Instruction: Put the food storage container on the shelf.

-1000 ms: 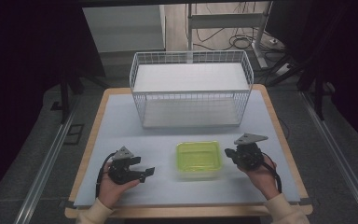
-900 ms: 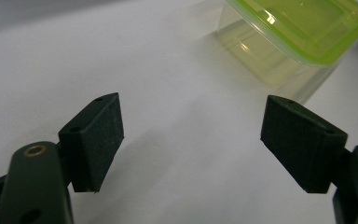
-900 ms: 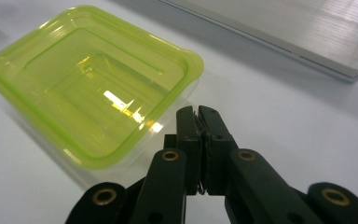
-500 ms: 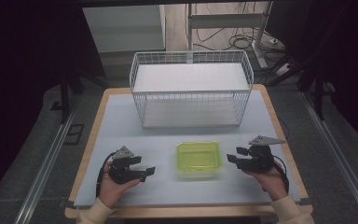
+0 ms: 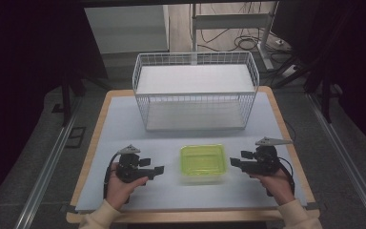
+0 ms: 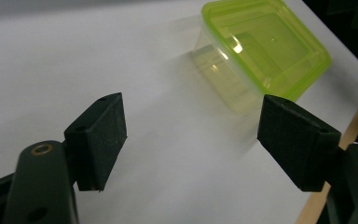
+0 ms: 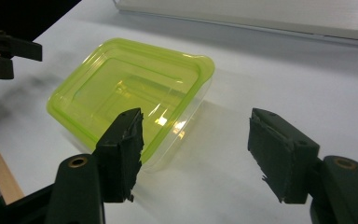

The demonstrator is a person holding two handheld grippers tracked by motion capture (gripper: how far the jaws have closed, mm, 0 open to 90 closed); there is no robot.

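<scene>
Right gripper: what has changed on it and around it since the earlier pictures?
The right gripper has drawn slightly toward the table's near edge, and its jaws have just been opening; nothing is between them. The green-lidded container, left gripper and wire basket stayed in place.

Basket: a white wire basket (image 5: 195, 98), rectangular, stands at the far side of the table, open at top.
Table: a wooden table with pale blue-white cover (image 5: 119, 124).
Floor: grey floor (image 5: 38, 143); black cables (image 5: 238, 43) lie behind the table.
Rail: a metal rail (image 5: 47, 167) runs along the left.
</scene>
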